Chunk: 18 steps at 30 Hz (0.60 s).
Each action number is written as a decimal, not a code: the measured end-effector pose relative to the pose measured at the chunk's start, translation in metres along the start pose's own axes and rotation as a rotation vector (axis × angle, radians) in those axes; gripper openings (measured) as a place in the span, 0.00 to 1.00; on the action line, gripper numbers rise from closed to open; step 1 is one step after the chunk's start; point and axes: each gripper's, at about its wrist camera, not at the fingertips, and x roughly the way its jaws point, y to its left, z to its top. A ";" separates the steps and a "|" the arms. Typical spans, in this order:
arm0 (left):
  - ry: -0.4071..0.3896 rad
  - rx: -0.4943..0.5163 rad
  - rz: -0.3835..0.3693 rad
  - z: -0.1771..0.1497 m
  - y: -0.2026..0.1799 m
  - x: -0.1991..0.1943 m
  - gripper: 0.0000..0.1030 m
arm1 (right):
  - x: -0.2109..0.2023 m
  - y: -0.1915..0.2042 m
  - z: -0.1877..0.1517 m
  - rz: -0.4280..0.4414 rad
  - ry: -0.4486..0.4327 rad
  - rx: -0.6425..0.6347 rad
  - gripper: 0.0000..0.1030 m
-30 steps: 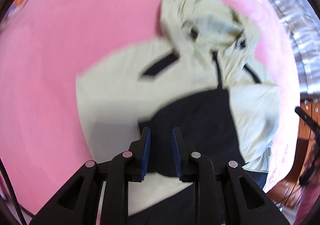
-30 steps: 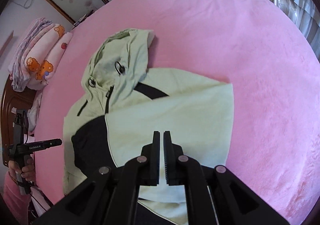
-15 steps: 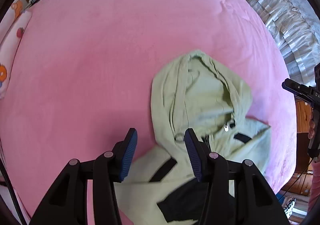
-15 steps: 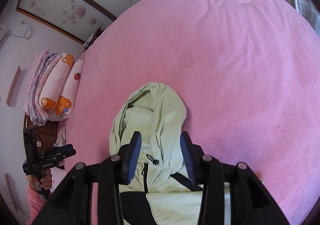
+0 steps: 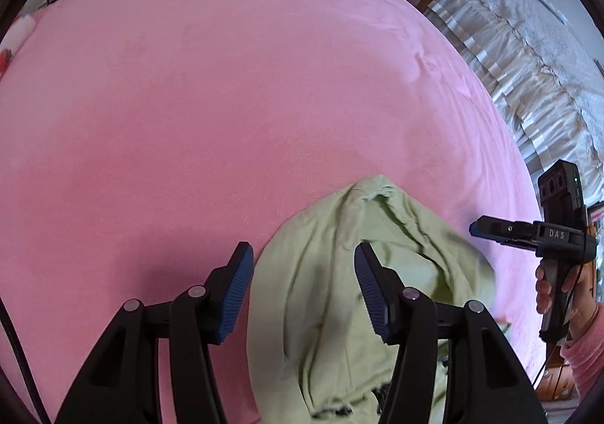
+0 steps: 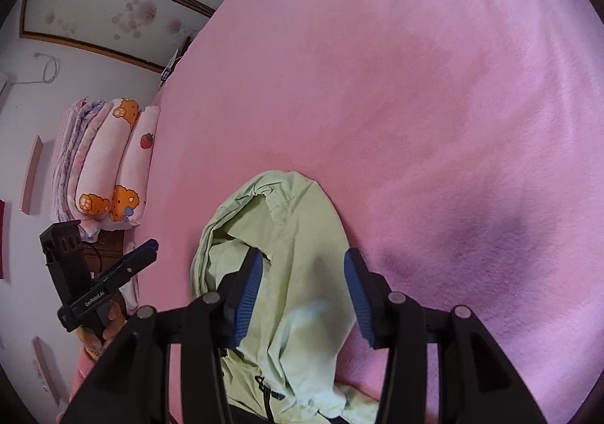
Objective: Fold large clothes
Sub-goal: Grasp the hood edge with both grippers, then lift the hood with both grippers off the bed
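A pink bedspread covers a bed. Nearest, the left gripper and right gripper have just been opening; both hover half-open, empty, over a pale green jacket's hood. It looks light and floppy; pinch its edges.

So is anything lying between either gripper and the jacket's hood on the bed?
Nothing visible does. The left gripper and right gripper both stand open right over the light green hood, which lies uncovered on the pink bedspread. Their jaws have just been opening, gripping nothing.
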 end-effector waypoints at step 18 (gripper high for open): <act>0.130 -0.388 -0.454 -0.019 0.060 0.124 0.51 | 0.088 -0.030 0.017 0.215 0.066 -0.026 0.17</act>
